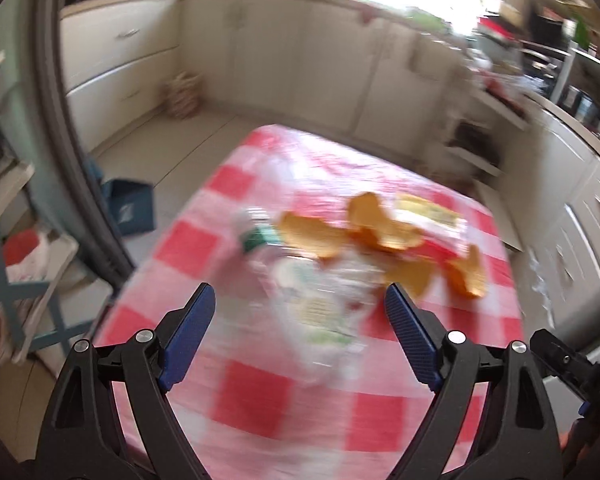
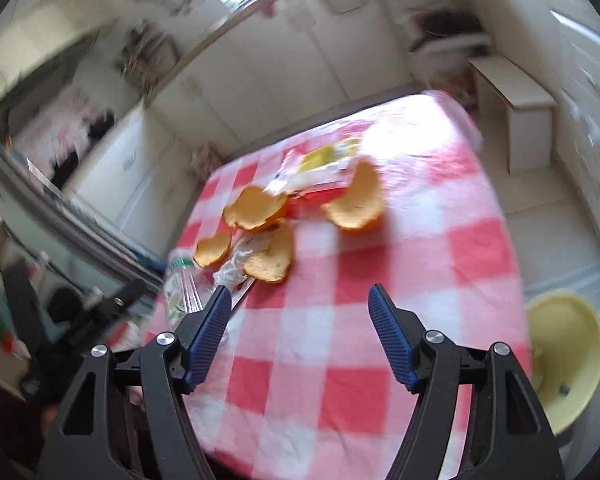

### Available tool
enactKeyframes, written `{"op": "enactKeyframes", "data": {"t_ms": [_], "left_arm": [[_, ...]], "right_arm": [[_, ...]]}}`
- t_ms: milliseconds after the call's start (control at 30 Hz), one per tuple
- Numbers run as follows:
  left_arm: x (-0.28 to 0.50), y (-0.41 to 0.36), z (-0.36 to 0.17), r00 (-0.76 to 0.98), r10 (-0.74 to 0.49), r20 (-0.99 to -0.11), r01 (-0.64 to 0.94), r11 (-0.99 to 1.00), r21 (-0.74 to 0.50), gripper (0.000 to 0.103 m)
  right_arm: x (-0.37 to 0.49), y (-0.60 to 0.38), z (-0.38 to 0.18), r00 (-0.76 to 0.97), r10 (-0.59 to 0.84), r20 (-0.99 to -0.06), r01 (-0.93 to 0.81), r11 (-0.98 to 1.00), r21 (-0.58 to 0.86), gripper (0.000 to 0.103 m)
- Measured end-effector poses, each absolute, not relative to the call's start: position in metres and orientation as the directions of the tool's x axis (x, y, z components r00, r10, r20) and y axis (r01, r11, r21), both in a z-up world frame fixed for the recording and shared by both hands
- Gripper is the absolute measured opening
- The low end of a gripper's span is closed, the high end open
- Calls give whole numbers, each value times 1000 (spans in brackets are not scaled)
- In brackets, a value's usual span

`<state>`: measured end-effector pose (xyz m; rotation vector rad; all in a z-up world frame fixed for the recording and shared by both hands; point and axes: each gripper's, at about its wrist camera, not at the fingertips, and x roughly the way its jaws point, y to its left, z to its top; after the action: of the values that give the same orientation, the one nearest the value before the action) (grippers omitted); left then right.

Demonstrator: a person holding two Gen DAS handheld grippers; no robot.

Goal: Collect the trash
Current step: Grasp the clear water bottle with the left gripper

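Note:
Trash lies on a red-and-white checked tablecloth (image 2: 380,264). Several orange peel pieces (image 2: 356,200) (image 1: 312,236) lie in a loose group. A yellow-and-red snack wrapper (image 2: 320,164) (image 1: 428,216) lies behind them. A clear plastic bottle with a green cap (image 1: 316,300) (image 2: 182,288) lies on its side at the table's left edge. My left gripper (image 1: 300,300) is open, hovering over the bottle, jaws either side of it. My right gripper (image 2: 300,296) is open and empty above bare cloth, the peels just beyond its left finger. Both views are motion-blurred.
A pale yellow bin (image 2: 564,360) stands on the floor to the table's right. A blue box (image 1: 130,208) sits on the floor at left. White kitchen cabinets (image 1: 300,60) ring the room. A small white stool (image 2: 516,112) stands past the table's far right corner.

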<state>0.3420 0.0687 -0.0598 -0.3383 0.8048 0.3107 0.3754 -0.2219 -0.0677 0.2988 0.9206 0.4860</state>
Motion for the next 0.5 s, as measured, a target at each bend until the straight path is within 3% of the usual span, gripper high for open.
{"op": "enactKeyframes", "data": {"t_ms": [100,500], "left_arm": [[352,81,-72,612,134,-780,-400,903,-159,84],[400,69,-110,493,168,-853,-404,913,-54,88]], "right_arm": [[387,-186,-73,504,483,-716,-312,875,371,69],[429,-156,-118,450,428,-784,-262,902,342,69]]}}
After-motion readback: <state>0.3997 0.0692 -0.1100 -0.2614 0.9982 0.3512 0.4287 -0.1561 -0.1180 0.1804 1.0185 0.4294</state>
